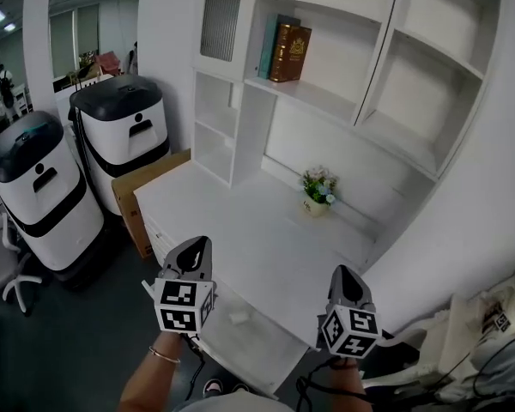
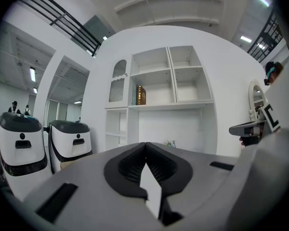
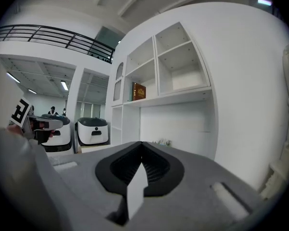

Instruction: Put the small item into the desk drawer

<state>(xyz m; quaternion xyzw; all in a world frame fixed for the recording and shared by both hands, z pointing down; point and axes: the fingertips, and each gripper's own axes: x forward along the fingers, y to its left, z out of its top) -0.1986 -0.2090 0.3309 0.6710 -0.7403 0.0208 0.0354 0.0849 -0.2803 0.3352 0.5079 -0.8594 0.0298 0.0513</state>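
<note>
A white desk with shelving stands ahead, and its drawer is pulled open at the near edge. A small pale item lies inside the drawer. My left gripper hovers over the desk's front left, above the drawer's left end, with its jaws shut and nothing between them. My right gripper hangs over the desk's front right corner, also shut and empty. Neither gripper touches the item.
A small potted plant sits at the back of the desk. Books stand on a shelf above. Two white and black machines and a cardboard box stand left of the desk. A bag lies at right.
</note>
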